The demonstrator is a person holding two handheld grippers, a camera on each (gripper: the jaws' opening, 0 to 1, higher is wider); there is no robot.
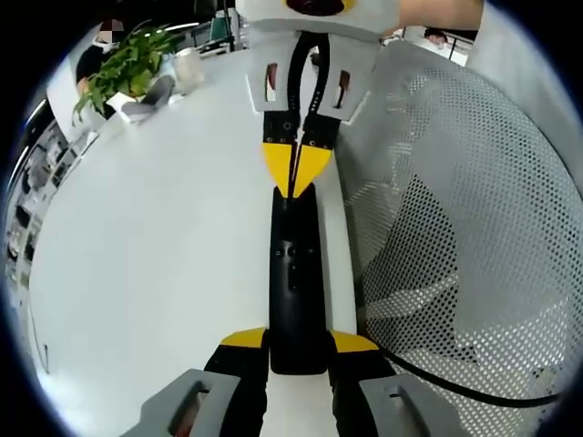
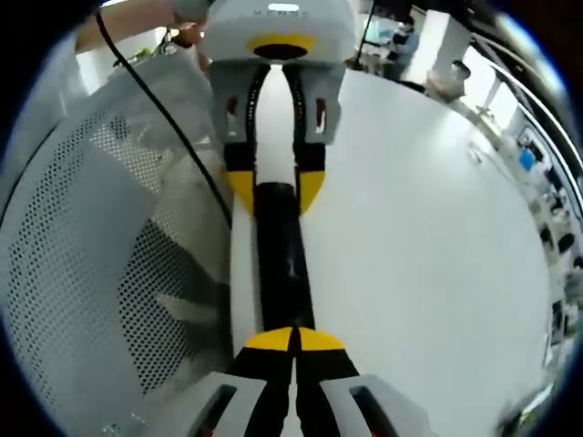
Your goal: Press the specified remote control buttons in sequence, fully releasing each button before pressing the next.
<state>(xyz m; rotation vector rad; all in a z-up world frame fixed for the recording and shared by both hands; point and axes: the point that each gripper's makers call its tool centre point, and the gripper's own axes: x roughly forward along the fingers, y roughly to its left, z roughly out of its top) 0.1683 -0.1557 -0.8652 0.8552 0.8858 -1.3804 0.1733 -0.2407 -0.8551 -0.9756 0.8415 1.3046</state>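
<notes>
Left jaws [image 1: 297,344] grip remote [image 1: 296,273]; right jaws [image 2: 293,341] closed.

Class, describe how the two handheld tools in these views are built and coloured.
Each tool has black jaws tipped with yellow pads, carried on pale grey housings with slotted cut-outs showing red inside. The left tool and the right tool match. A yellow oval marks one housing's front, and a black cable trails away.
</notes>
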